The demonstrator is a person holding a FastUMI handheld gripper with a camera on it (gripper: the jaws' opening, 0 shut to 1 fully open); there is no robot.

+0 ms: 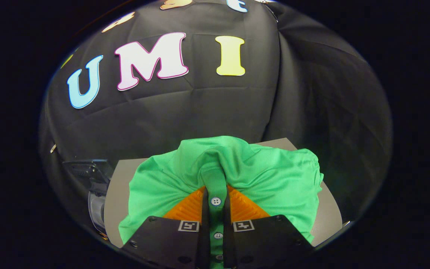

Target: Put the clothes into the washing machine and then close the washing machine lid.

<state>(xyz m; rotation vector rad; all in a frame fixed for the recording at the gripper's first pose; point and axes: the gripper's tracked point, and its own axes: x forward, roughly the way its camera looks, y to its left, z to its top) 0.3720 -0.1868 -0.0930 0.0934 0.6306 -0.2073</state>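
Observation:
A green shirt (274, 175) with a buttoned placket hangs bunched from my gripper (215, 194), over a grey table (120, 186). Both fingers press on the placket strip, which runs between them with white buttons showing. The cloth drapes to both sides of the fingers and hides the table just ahead. Left of the table and lower down stands part of a dark washing machine (88, 175) with a clear lid or window.
The black booth cloth rises close behind the table and folds round on the right. The table's bare grey surface shows at the left of the shirt and in a strip at its right and far corner.

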